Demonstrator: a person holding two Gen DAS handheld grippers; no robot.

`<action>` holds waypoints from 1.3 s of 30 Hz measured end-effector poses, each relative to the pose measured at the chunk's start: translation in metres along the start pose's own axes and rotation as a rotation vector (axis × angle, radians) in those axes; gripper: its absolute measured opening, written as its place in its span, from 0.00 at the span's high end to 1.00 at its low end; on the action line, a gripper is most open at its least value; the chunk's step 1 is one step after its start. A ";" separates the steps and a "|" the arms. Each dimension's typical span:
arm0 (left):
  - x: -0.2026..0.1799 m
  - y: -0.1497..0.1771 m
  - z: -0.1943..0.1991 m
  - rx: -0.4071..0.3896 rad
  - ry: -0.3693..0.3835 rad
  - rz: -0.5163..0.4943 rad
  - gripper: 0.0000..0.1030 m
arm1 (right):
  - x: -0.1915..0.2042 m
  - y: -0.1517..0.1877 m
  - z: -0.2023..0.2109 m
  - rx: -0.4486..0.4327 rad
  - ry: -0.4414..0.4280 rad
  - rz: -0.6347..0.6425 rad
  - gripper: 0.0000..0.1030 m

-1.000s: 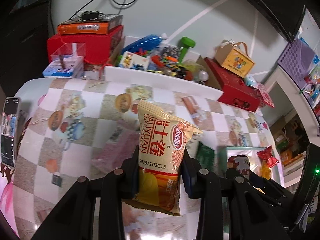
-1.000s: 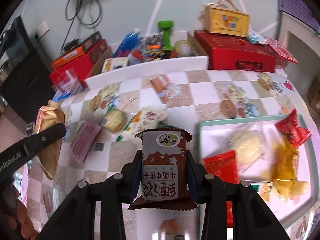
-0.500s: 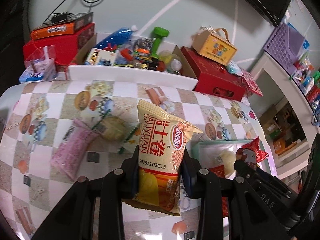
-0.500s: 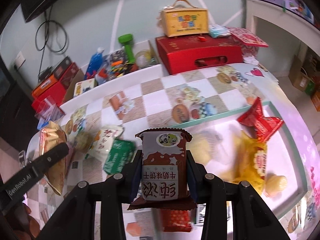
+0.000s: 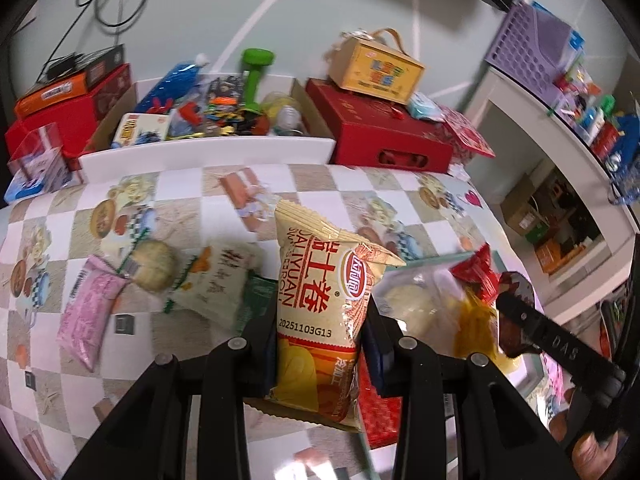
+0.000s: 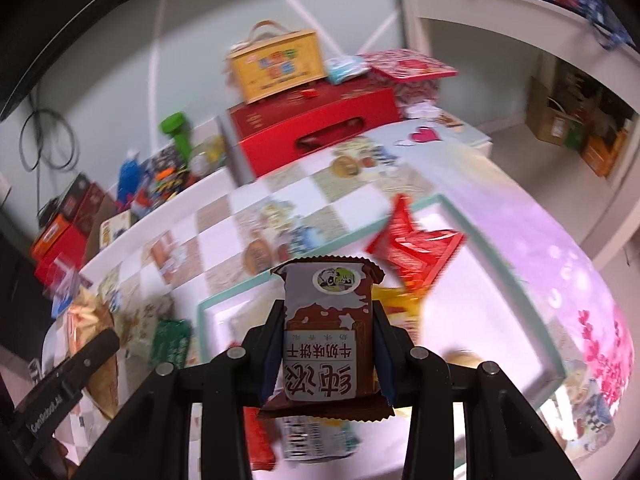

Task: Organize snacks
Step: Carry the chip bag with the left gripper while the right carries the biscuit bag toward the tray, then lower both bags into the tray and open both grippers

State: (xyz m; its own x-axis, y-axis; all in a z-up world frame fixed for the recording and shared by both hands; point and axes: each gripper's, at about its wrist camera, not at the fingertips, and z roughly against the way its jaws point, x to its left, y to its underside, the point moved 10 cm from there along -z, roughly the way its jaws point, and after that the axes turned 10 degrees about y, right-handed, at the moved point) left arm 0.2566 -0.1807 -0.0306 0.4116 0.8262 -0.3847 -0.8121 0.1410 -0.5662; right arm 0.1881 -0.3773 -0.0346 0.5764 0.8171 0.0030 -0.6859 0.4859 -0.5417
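My left gripper (image 5: 320, 320) is shut on a tall yellow snack bag (image 5: 324, 308) held upright above the checkered table. My right gripper (image 6: 328, 332) is shut on a brown biscuit packet (image 6: 326, 340) above the white tray with a teal rim (image 6: 520, 292). In the tray lie a red wrapped snack (image 6: 416, 248), a yellow packet (image 6: 400, 308) and other packets partly hidden by the gripper. The right gripper also shows at the right of the left wrist view, and the yellow bag at the left edge of the right wrist view (image 6: 94, 332).
Loose on the table left of the tray lie a pink packet (image 5: 88, 312), a round bun (image 5: 154, 266), a pale packet (image 5: 216, 280) and a green packet (image 6: 172, 342). Along the back stand a white bin of odds (image 5: 208, 148), red boxes (image 5: 384, 136) and a yellow carton (image 5: 374, 66). Shelves stand at the right.
Both grippers have swung to the right across the table with their packets still held. The right one now hangs over the tray, and the tray has come into the left wrist view.
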 end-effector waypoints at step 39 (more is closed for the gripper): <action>-0.108 0.065 -0.099 0.212 0.038 -0.244 0.57 | -0.097 0.020 -0.074 0.169 0.104 -0.150 0.59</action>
State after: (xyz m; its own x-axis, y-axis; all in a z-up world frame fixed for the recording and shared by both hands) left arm 0.2005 -0.3148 -0.0978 0.6168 0.7336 -0.2852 -0.7538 0.4464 -0.4821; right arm 0.1519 -0.4697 -0.1079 0.7141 0.6998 -0.0182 -0.6487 0.6517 -0.3930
